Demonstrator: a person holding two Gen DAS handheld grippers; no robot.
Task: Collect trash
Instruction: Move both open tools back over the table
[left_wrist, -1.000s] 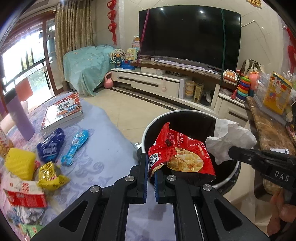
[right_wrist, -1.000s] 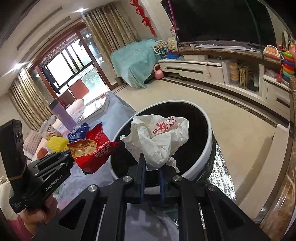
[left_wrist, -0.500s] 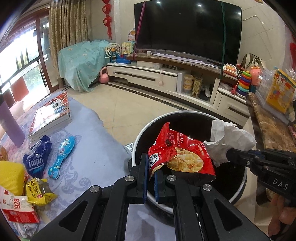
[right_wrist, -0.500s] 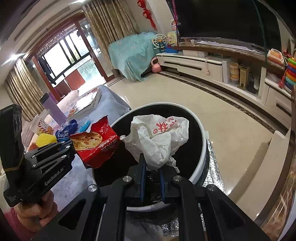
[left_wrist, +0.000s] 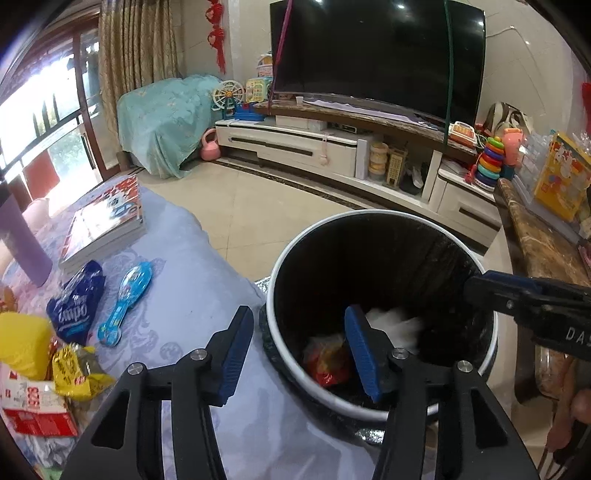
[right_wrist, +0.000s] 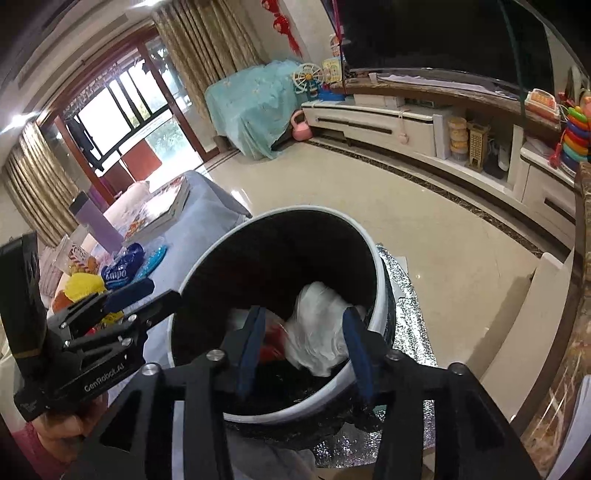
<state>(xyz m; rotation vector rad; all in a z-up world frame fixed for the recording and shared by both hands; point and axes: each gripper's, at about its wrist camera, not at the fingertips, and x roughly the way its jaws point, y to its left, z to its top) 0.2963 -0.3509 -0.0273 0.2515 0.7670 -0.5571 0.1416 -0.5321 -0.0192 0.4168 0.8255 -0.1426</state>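
Observation:
A black bin with a white rim (left_wrist: 373, 216) (right_wrist: 380, 280) stands beside the table. A red chip bag (left_wrist: 327, 363) (right_wrist: 271, 341) and a white crumpled bag (left_wrist: 395, 325) (right_wrist: 319, 336) lie blurred inside it. My left gripper (left_wrist: 299, 350) is open and empty over the bin's near rim; it also shows at the left of the right wrist view (right_wrist: 147, 295). My right gripper (right_wrist: 303, 343) is open and empty above the bin; it shows in the left wrist view (left_wrist: 476, 286) at the right. More wrappers lie on the table: a blue bag (left_wrist: 75, 304), yellow ones (left_wrist: 75, 369).
The table has a lilac cloth (left_wrist: 177, 295). On it are a book stack (left_wrist: 103, 221), a purple bottle (left_wrist: 22, 240) and a blue toy package (left_wrist: 125, 302). A marble counter (left_wrist: 535, 236) stands right of the bin. A TV cabinet (left_wrist: 332, 147) is across the tiled floor.
Both grippers have opened. The red chip bag and the white bag have dropped from them into the bin.

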